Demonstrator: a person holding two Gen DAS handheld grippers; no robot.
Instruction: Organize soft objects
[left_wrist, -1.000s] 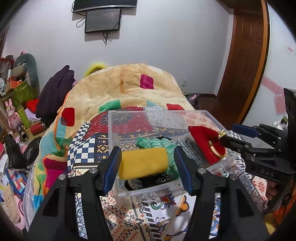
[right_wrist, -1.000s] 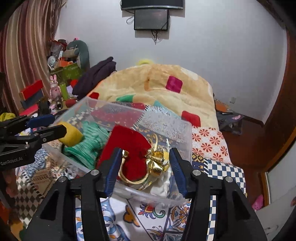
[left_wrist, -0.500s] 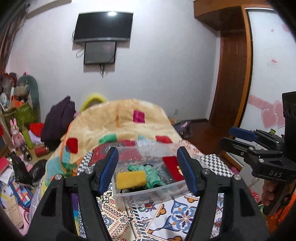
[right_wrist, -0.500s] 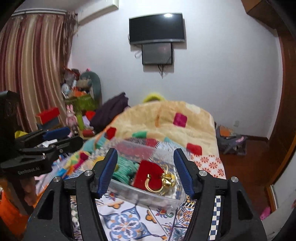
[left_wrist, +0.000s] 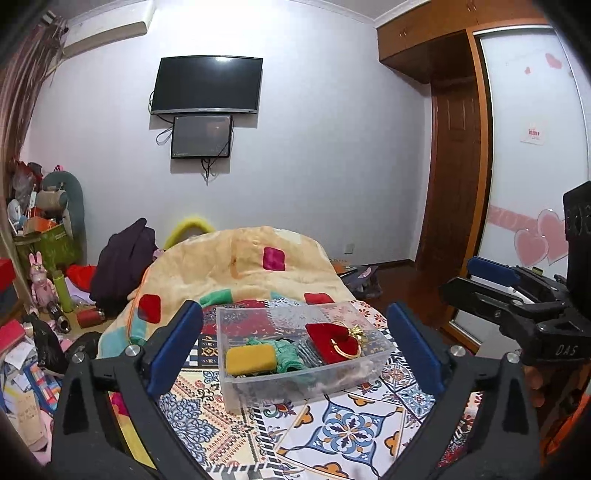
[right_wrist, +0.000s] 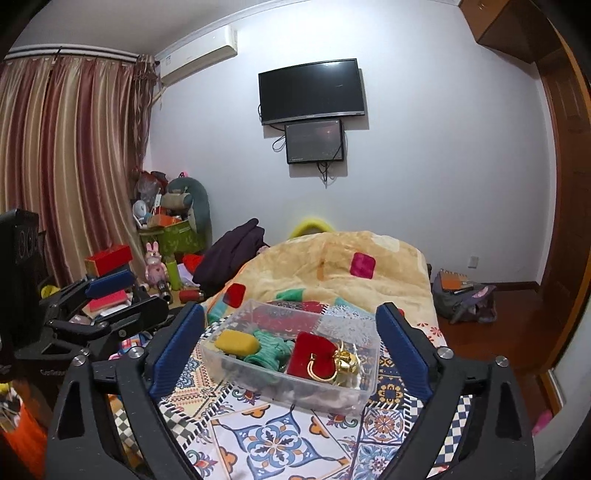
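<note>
A clear plastic bin (left_wrist: 236, 387) (right_wrist: 369, 384) sits on the patterned bed cover. Inside lie a yellow sponge (left_wrist: 251, 360) (right_wrist: 236, 341), a green knitted piece (left_wrist: 286, 354) (right_wrist: 269, 350) and a red soft item with a gold bow (left_wrist: 332, 341) (right_wrist: 314, 356). My left gripper (left_wrist: 299, 350) is open and empty, held back from the bin and above the bed. My right gripper (right_wrist: 290, 347) is open and empty, also back from the bin. Each gripper shows in the other's view, the right one at the right edge (left_wrist: 480, 284), the left one at the left edge (right_wrist: 110, 295).
A peach blanket (left_wrist: 240, 266) is heaped behind the bin. A dark garment (left_wrist: 122, 266) lies left of it. Cluttered boxes and toys (right_wrist: 162, 236) fill the left floor. A bag (right_wrist: 461, 295) lies on the wooden floor at right, near a wardrobe (left_wrist: 458, 177).
Both grippers let go of the yellow sponge and the red item, which now lie in the bin. Both have pulled up and back, away from the bin.
</note>
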